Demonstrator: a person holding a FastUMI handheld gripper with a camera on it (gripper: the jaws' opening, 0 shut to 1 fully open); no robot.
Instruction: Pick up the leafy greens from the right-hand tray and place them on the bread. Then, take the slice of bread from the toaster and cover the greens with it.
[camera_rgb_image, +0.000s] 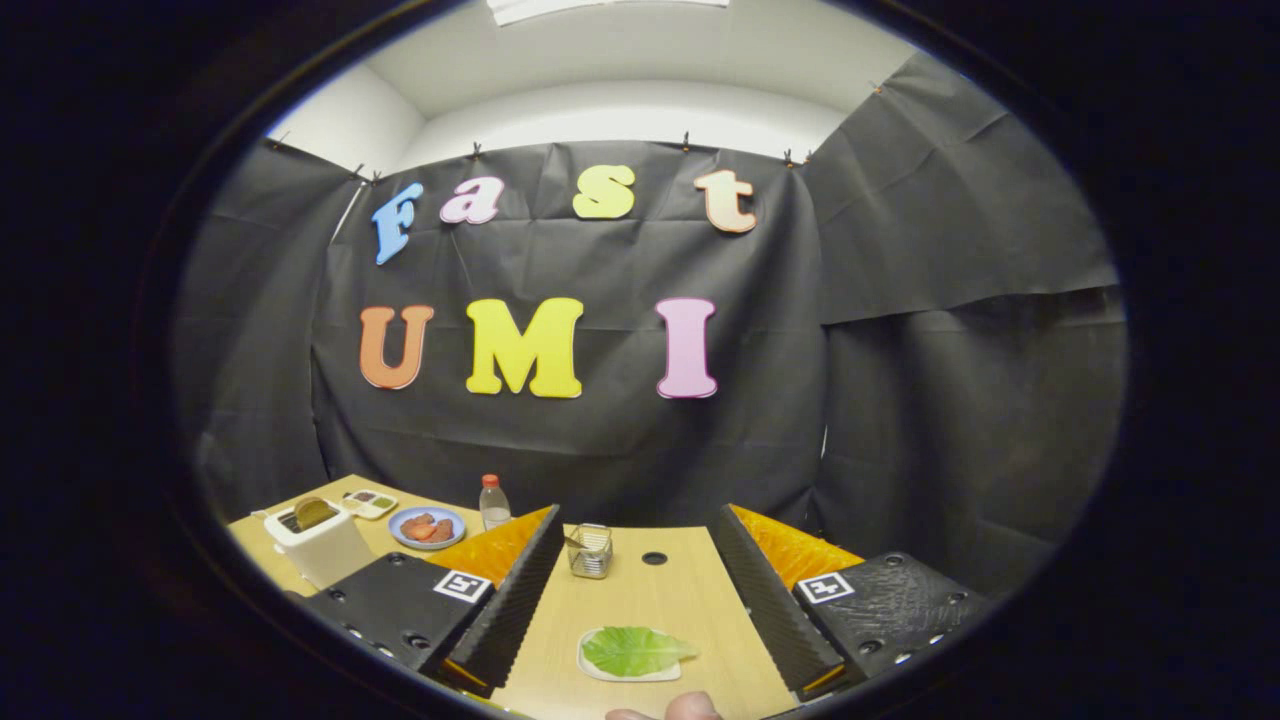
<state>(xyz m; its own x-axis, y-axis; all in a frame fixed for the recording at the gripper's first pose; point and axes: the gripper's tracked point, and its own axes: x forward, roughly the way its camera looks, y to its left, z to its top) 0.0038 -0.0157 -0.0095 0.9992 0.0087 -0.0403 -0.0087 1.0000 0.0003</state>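
Note:
A green leaf (634, 650) lies on a small white tray (592, 668) on the wooden table, between my two fingers and a little below them. My gripper (634, 570) is open, wide apart, with nothing held. A white toaster (318, 543) stands beyond the left finger, with a slice of bread (314, 512) sticking up out of its slot. The bread on which greens go I cannot make out.
A blue plate (427, 527) with reddish slices sits beside the toaster, with a small tray (368, 502) of food behind. A clear bottle (493, 504) with a red cap and a small wire basket (590, 550) stand ahead. A fingertip (690, 707) shows near the tray.

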